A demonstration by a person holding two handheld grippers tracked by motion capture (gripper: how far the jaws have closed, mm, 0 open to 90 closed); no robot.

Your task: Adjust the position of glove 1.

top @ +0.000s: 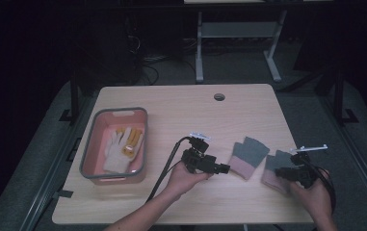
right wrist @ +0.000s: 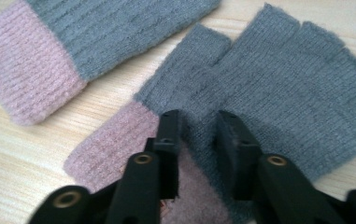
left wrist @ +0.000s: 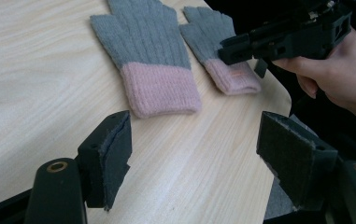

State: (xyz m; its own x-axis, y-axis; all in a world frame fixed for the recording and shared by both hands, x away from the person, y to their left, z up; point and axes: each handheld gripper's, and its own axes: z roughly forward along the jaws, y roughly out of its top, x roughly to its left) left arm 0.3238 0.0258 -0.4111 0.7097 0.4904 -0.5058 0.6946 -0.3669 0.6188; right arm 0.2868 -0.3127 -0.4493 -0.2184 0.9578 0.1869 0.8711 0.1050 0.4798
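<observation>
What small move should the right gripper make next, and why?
Probably close fully, then lift. The right gripper is already down on the right-hand glove, its jaws nearly together with knit bunched between them near the pink cuff, so a firmer pinch seems needed before raising it.

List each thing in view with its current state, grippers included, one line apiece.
Left gripper: open, holding nothing.
Right gripper: jaws closing on the right grey-and-pink glove, gap remaining.
Left grey-and-pink glove: flat on the table, untouched.
Pink bin: holds a white-and-yellow glove.
</observation>
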